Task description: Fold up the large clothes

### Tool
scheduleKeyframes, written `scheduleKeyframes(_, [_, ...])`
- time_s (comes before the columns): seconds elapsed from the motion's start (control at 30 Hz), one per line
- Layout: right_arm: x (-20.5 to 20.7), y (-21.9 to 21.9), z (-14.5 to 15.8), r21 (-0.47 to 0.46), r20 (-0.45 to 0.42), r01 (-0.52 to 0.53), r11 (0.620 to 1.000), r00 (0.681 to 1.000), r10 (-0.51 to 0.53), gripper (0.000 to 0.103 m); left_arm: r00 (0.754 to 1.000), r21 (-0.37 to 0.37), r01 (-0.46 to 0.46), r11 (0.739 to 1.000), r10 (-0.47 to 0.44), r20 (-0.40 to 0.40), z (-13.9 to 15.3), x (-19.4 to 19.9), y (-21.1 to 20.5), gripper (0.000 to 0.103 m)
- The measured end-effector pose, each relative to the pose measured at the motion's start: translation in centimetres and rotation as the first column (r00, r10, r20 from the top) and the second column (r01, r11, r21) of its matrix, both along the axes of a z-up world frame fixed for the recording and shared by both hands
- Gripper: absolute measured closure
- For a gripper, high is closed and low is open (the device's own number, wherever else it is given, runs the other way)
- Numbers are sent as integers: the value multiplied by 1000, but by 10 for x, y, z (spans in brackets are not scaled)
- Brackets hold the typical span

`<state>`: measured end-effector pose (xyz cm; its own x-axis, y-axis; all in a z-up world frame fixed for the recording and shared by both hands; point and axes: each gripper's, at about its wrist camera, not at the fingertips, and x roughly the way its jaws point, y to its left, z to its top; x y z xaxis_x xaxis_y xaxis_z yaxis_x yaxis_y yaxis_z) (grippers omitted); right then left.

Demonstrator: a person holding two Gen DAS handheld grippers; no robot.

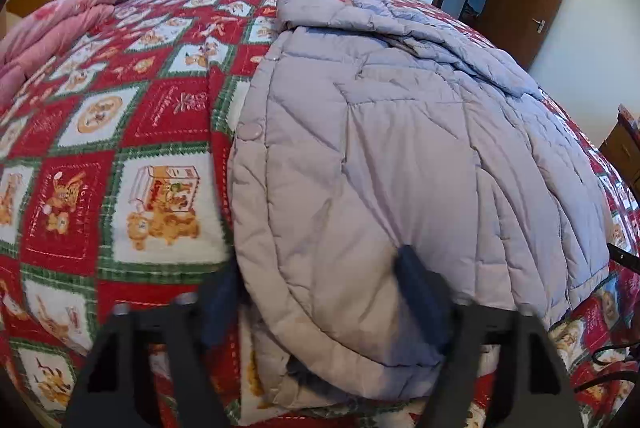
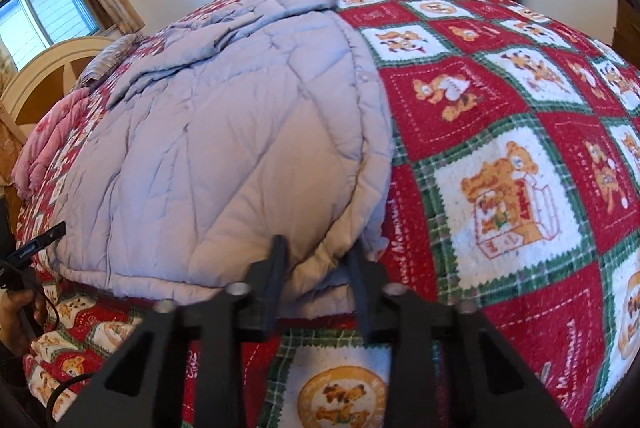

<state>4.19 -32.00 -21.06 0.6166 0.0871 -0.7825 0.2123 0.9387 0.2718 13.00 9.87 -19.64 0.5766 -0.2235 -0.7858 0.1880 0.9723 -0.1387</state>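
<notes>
Lettering on the red, bear-printed blanket (image 2: pixel 500 131) is too blurred to read. On the bed lies a grey quilted coat (image 1: pixel 400 155), folded lengthwise with snap buttons along its edge; the left hand-held gripper (image 1: pixel 320 292) straddles its hem, fingers wide apart. The right hand-held gripper (image 2: pixel 318 268) is pinched onto the hem's corner.
</notes>
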Motion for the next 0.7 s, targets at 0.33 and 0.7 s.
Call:
scheduleKeyframes(0.33, [-8,7,26,5,120,-42,999,992,41,96,997,38,8,999,-10,71,39,-13,10,89])
scheduleKeyframes(0.7, [-29,0,77,28,279,-25,999,960,17,97,974,-107,82,991,-57,218,112,-38,21,100])
